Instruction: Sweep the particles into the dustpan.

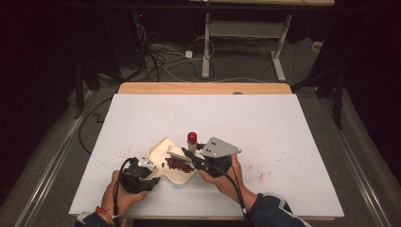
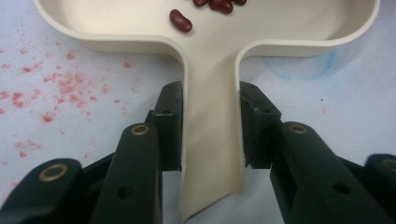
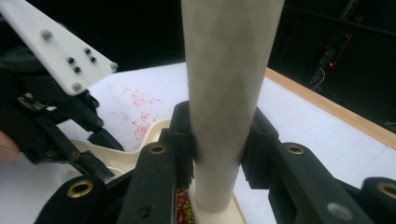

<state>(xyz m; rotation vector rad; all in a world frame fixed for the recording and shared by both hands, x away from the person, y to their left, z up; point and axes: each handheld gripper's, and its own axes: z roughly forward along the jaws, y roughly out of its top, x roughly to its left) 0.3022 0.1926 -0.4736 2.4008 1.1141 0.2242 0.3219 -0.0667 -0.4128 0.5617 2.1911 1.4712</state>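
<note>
A cream, pan-shaped tray lies near the table's front edge with a heap of red kidney beans in it. My left gripper is shut on the tray's handle, with both pads pressed on its sides. One loose bean lies close to the handle. My right gripper reaches over the tray from the right, shut on a cream, tube-like handle. That handle slants across the tray above the beans. In the right gripper view my right gripper clamps it low down.
A small upright thing with a red top stands just behind the tray. Red stains speckle the white table sheet left and right of the tray. The wooden table edge runs along the back, with cables on the floor beyond.
</note>
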